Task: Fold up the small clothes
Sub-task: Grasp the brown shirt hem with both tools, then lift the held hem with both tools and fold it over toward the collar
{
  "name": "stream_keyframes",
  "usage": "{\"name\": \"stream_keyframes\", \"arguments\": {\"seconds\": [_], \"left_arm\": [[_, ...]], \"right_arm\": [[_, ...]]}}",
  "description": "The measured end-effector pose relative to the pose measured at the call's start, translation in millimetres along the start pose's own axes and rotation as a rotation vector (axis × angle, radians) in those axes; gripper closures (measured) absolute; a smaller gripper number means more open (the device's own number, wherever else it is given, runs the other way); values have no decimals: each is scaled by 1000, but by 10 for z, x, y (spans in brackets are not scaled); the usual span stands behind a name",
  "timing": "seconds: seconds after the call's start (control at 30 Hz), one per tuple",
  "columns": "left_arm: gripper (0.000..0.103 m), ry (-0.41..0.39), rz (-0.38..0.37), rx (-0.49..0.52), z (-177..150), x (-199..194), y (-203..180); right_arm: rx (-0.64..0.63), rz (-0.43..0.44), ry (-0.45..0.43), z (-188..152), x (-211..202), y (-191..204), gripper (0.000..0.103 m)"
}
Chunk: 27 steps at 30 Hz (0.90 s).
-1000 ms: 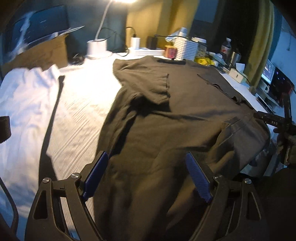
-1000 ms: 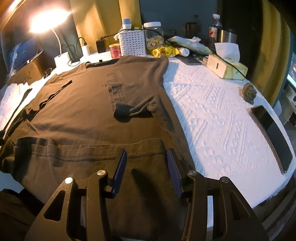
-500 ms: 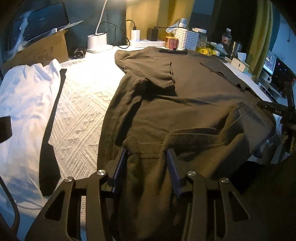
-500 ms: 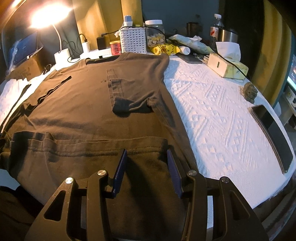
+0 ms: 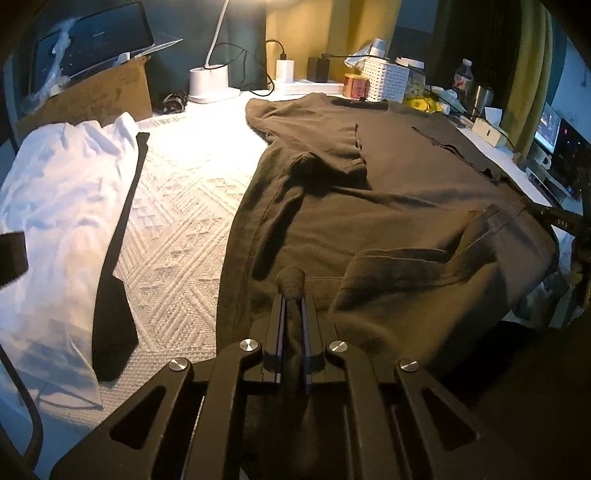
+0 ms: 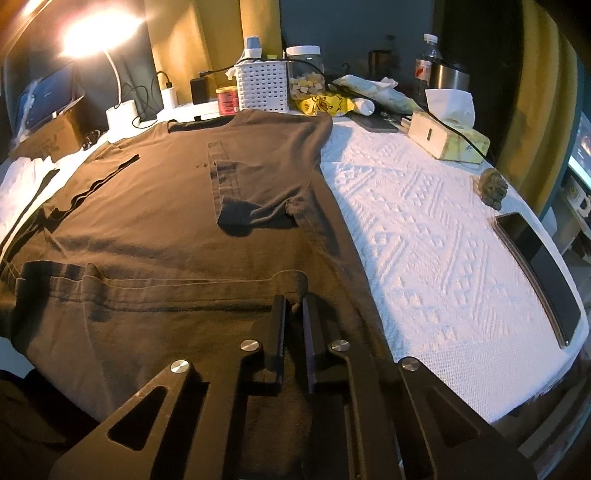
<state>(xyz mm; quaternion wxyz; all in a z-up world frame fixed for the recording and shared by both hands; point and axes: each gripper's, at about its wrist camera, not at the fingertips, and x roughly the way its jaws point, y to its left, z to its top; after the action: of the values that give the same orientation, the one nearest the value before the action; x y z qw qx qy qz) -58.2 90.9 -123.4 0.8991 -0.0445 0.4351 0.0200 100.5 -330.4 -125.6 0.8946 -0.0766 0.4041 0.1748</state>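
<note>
White textured bedspread [image 6: 424, 236], brown T-shirt [image 6: 166, 229], lit lamp [image 6: 99, 33]

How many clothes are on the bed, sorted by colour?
Dark brown cotton T-shirt: 1
White crumpled shirt: 1
Black necktie: 1
Total: 3

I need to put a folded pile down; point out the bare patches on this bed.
One bare strip of white bedspread lies between the white shirt with its black tie and the brown T-shirt. Another runs between the T-shirt and the phone. The far edge, around the white basket, is crowded.
</note>
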Motion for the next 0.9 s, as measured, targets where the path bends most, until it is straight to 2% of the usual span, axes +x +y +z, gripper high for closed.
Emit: {"name": "stream_keyframes", "arguments": {"seconds": [0.17, 0.57, 0.9], "left_arm": [[99, -42, 16, 6, 50, -111, -8], [99, -224, 106, 0, 350, -458, 57], [99, -294, 148, -5, 592, -551, 136]], "right_arm": [[-7, -10, -30, 54, -107, -1, 96], [36, -4, -101, 199, -317, -99, 96], [82, -34, -163, 356, -484, -276, 96]]}}
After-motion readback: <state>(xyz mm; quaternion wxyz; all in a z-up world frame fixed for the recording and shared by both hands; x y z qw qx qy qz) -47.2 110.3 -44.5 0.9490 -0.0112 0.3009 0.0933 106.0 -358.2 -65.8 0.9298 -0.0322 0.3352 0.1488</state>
